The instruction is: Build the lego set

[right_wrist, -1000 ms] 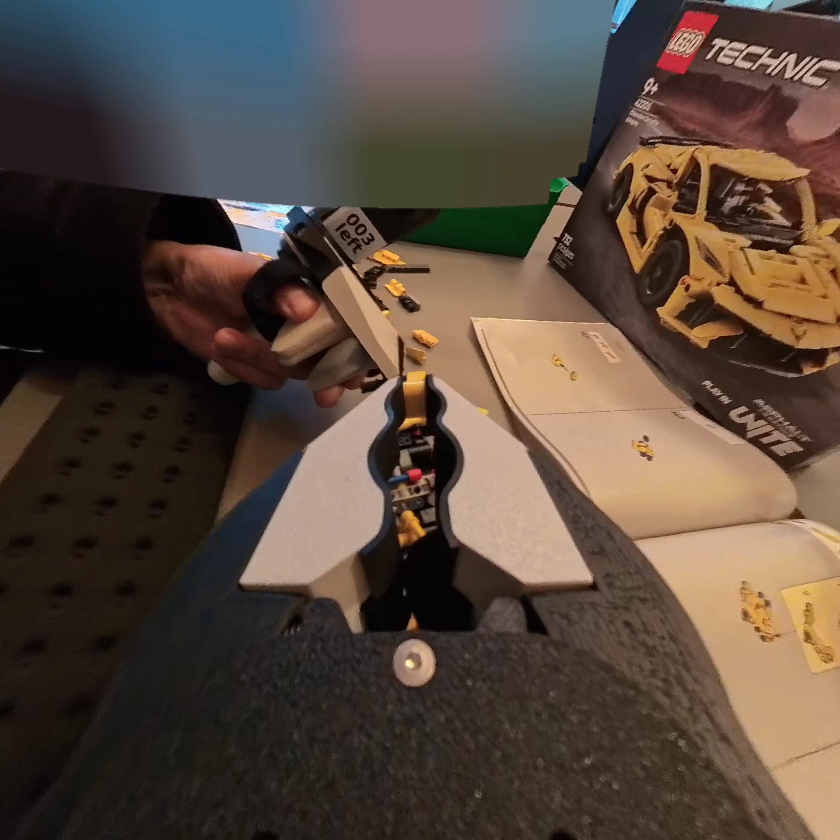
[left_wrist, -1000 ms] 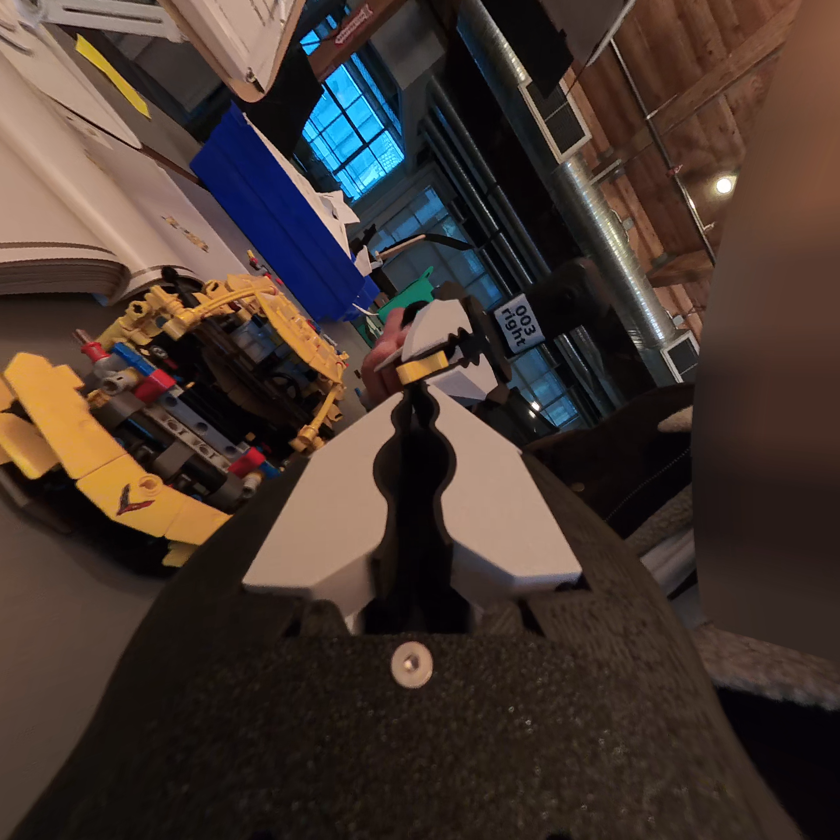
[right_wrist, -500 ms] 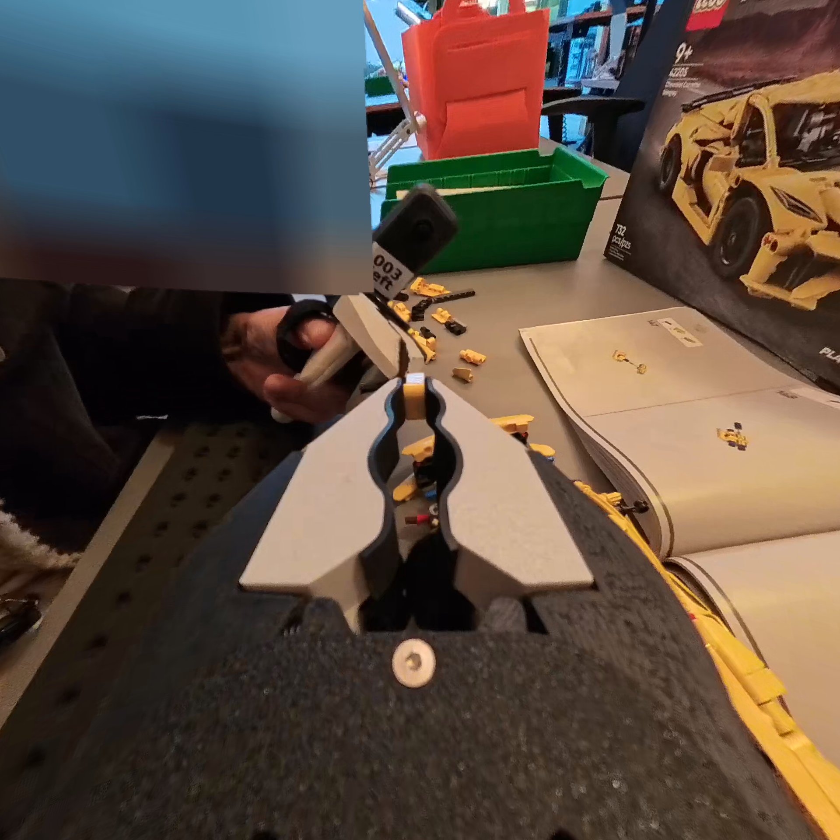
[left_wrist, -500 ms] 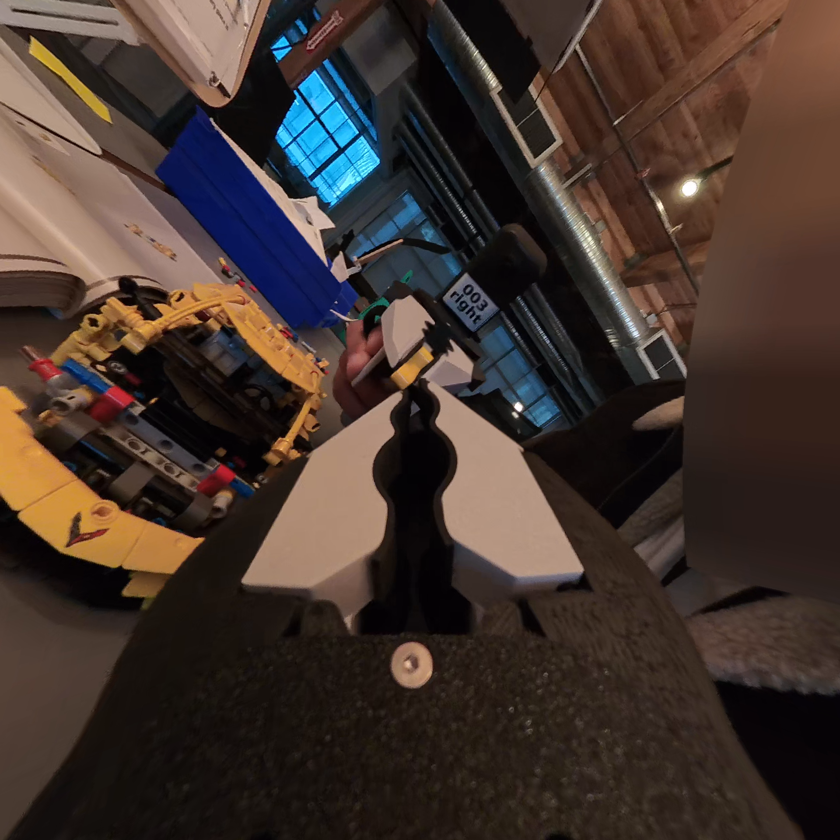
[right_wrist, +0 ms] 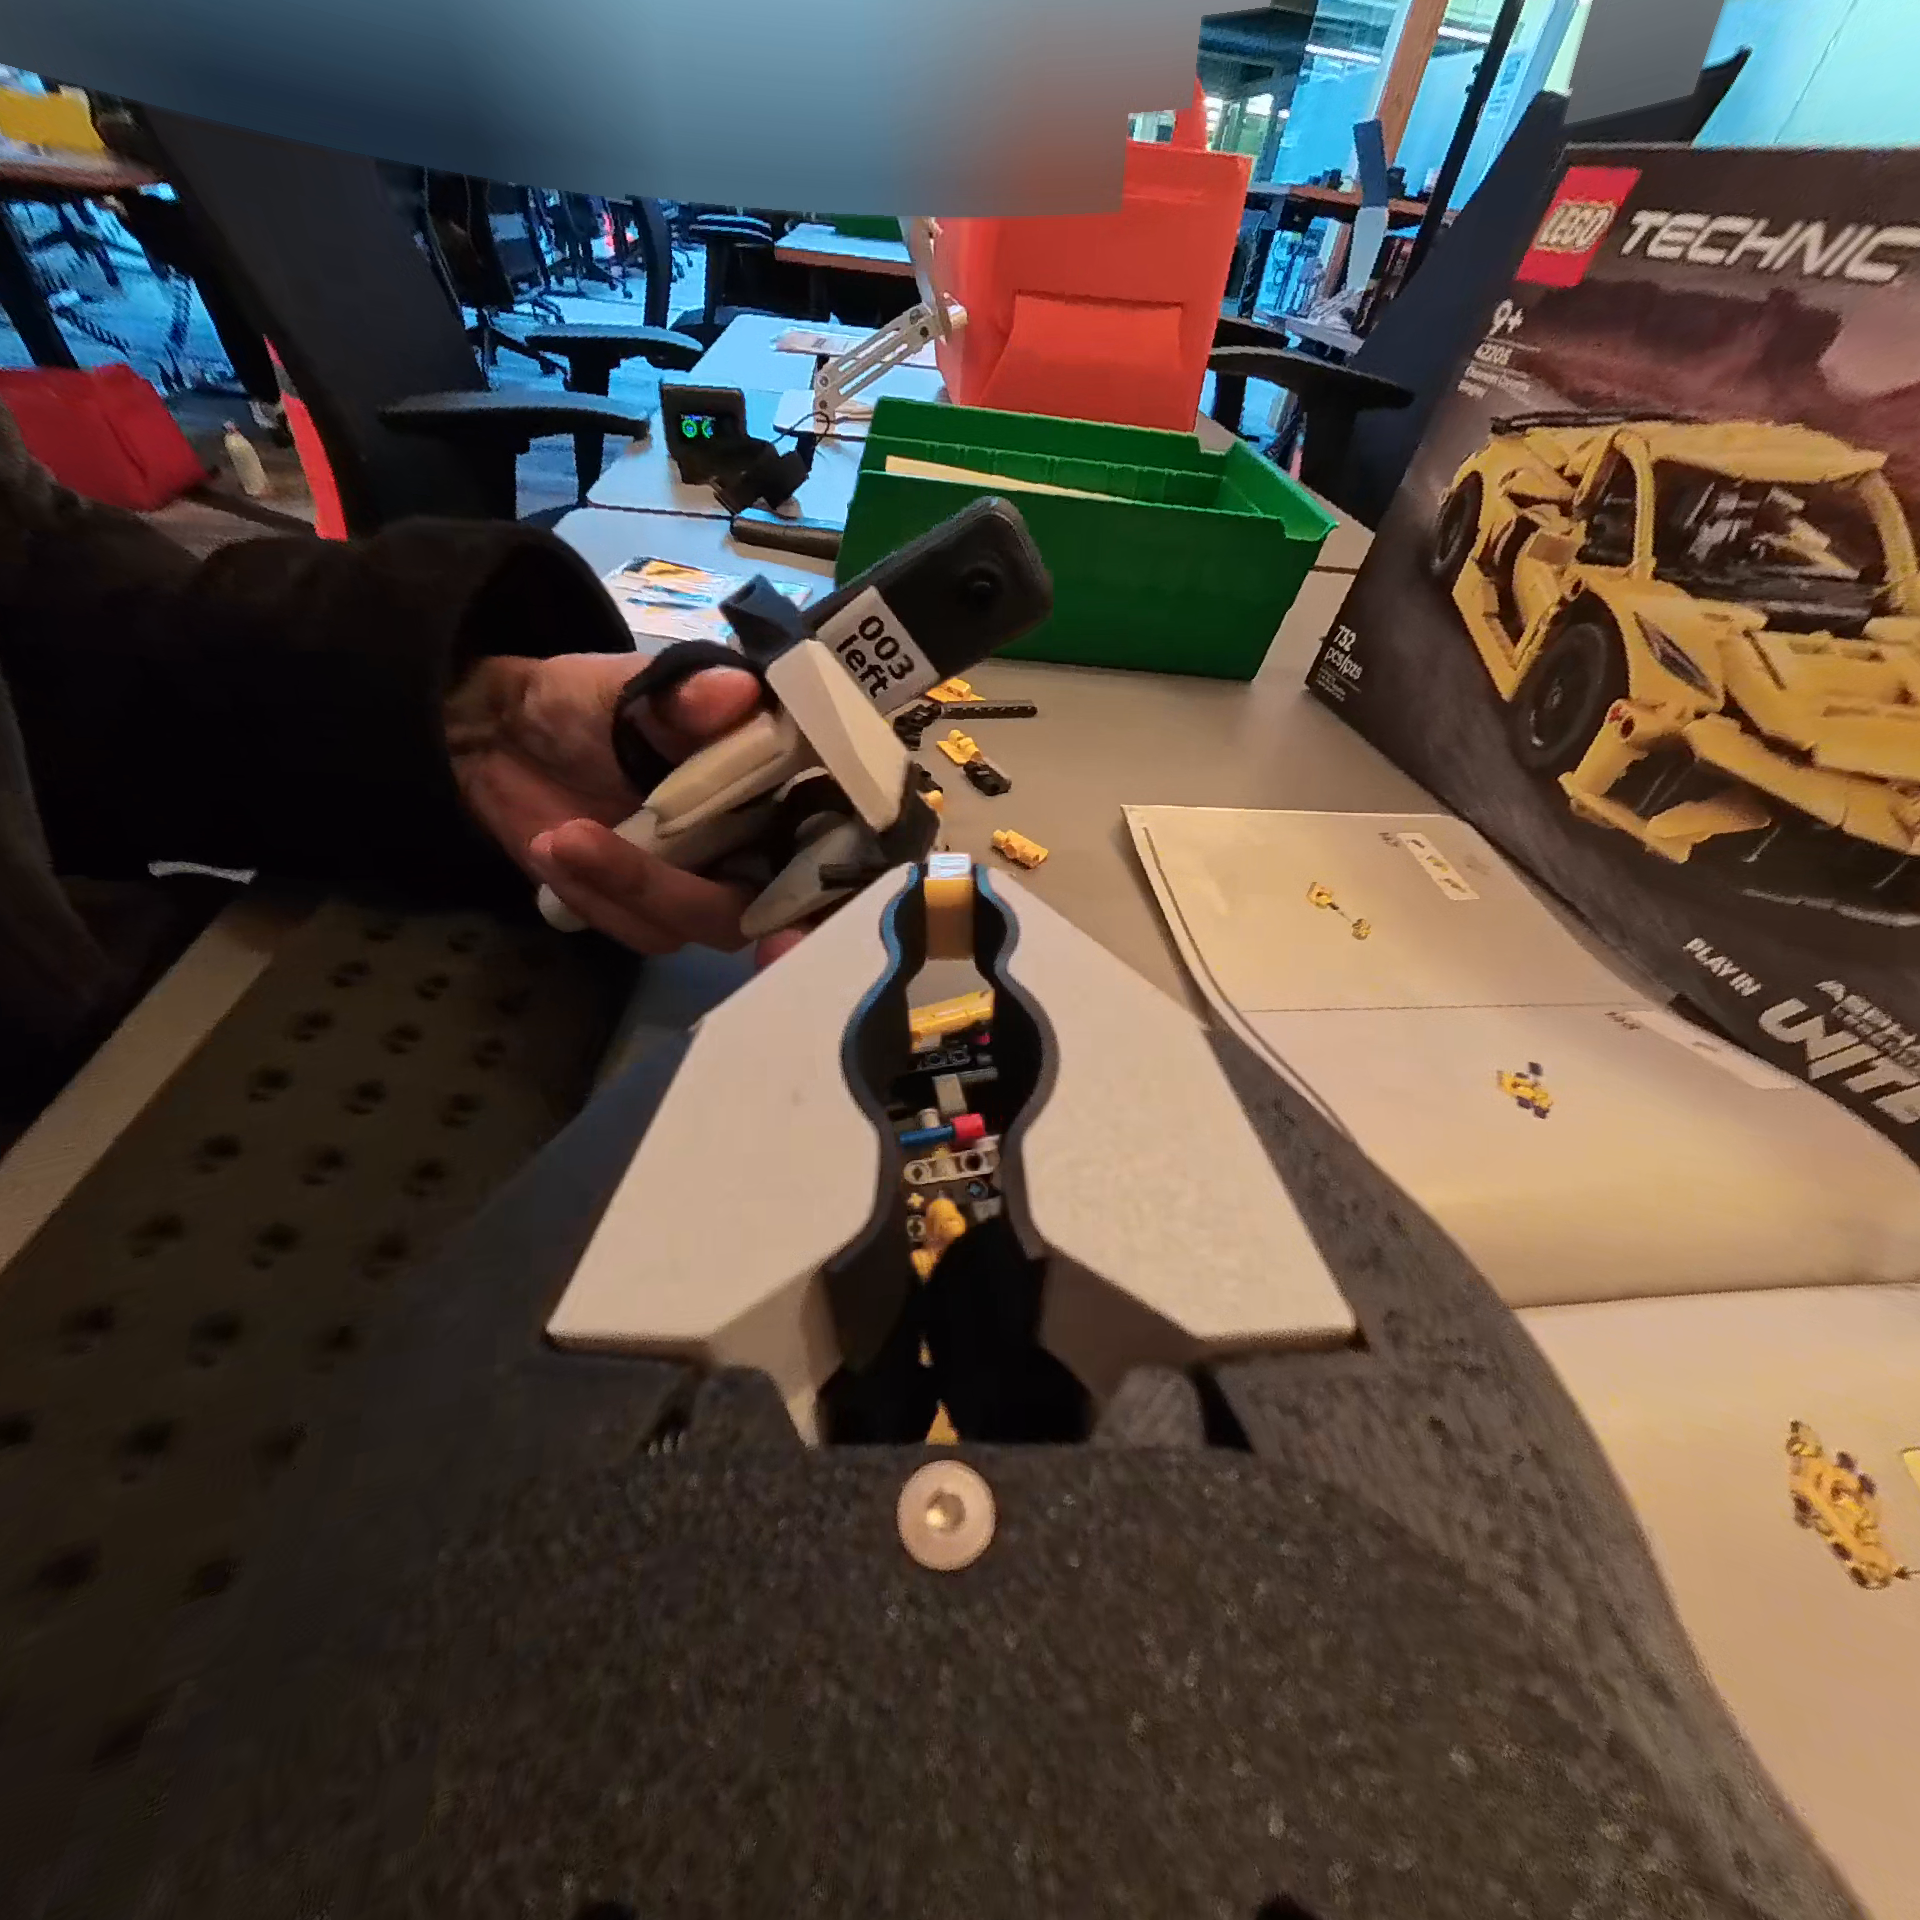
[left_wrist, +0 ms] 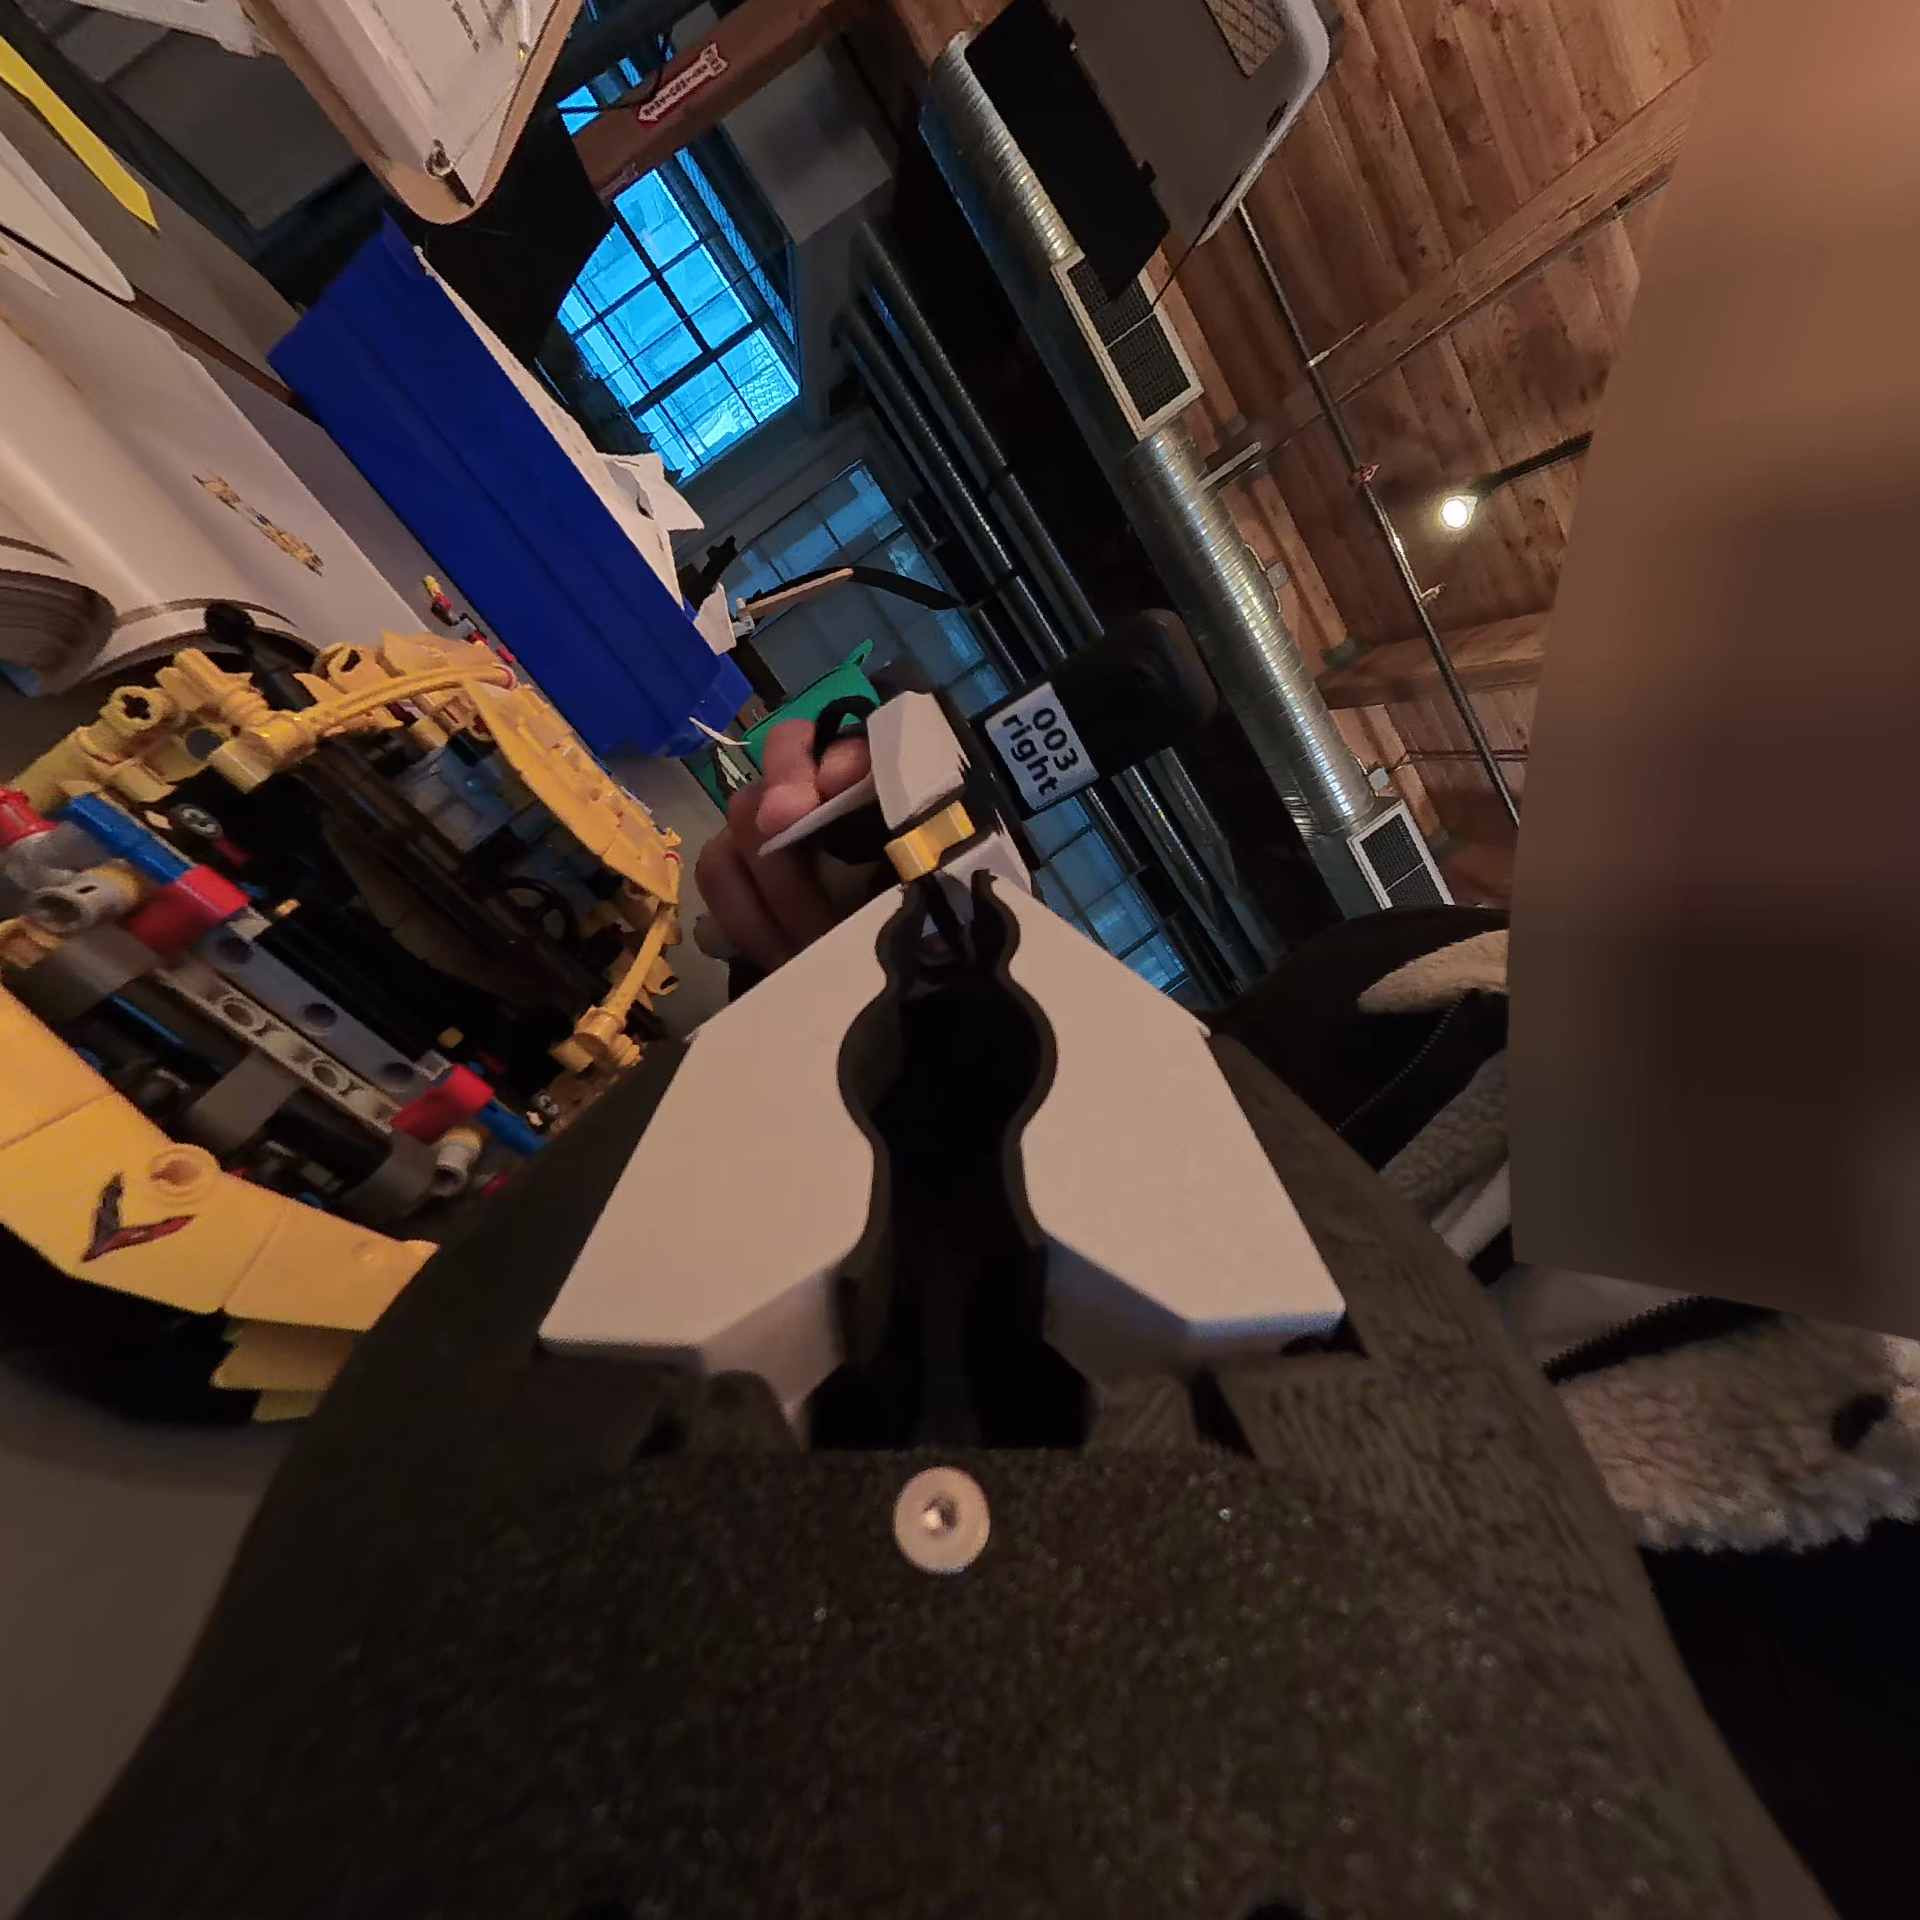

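We hold the right claw (right_wrist: 948, 883) pinched on a small yellow piece (right_wrist: 945, 912), which sits upright between the fingertips with its pale top showing. Straight ahead of it, almost tip to tip, is the left claw (right_wrist: 883, 831), gripped in a hand (right_wrist: 582, 769) that comes out of a dark sleeve.

From the left wrist view, our left claw (left_wrist: 948, 902) is narrowed around a thin dark pin (left_wrist: 940, 904) that pokes out toward the yellow piece (left_wrist: 928, 840) in the right claw (left_wrist: 930, 831); whether the pin is firmly held we cannot tell.

The half-built yellow car (left_wrist: 291, 935) rests on the grey desk (left_wrist: 94, 1558) to the left, with red, blue and grey pins showing in its open frame. In the right wrist view a strip of the car (right_wrist: 945, 1143) shows through the gap between the fingers. An open instruction booklet (right_wrist: 1403, 1039) lies on the desk (right_wrist: 1164, 748) to the right, with the set's box (right_wrist: 1683, 582) standing behind it. Loose yellow and black pieces (right_wrist: 977, 764) lie scattered in front of a green bin (right_wrist: 1081, 551).
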